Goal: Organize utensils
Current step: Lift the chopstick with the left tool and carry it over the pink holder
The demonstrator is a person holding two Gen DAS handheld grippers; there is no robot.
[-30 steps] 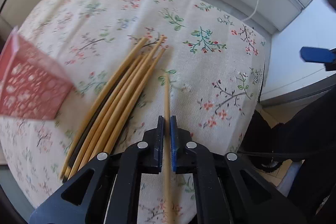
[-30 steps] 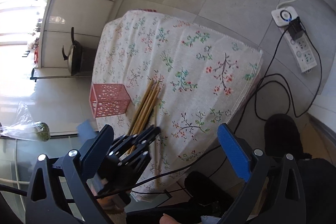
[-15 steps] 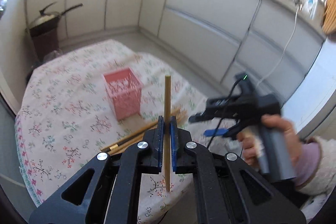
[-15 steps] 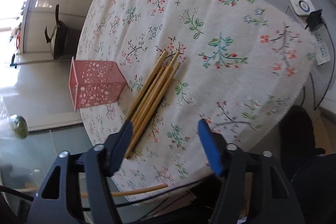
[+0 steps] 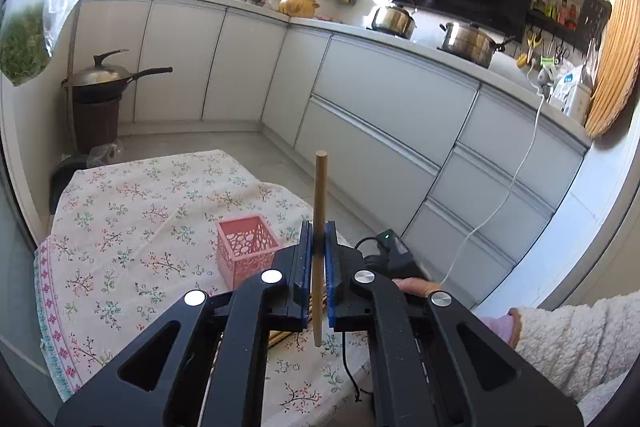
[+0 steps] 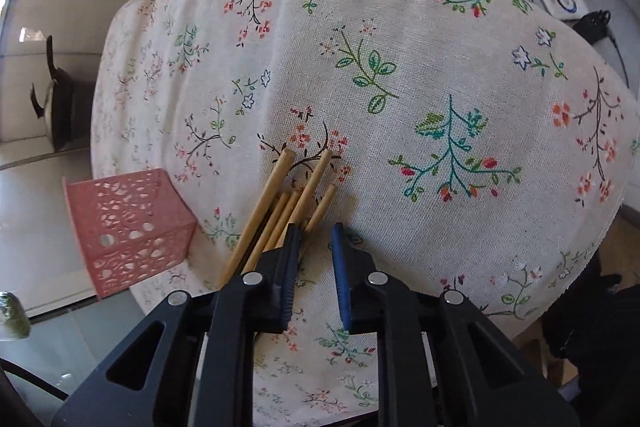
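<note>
Where half a second ago the left wrist view tilted down over the cloth, it now looks level across the kitchen, and the left gripper (image 5: 318, 247) has its jaws clenched on a single chopstick (image 5: 320, 187), a smooth round pale wooden stick standing upright in the frame's centre, its blunt tip against the white cabinet fronts. Below and left of it sits the pink holder (image 5: 245, 251), a square plastic basket with perforated walls, on the counter (image 5: 120, 235) under a woven floral cloth. In the right wrist view the right gripper (image 6: 316, 255) has dropped closer to the cloth than before and its jaws, wide apart earlier, have narrowed to a small gap; they are released, holding nothing. Just ahead of its left jaw, at lower centre, lies the bundle of chopsticks (image 6: 288, 199), fanned side by side and touching. The holder appears at the left edge there, just beside the bundle
</note>
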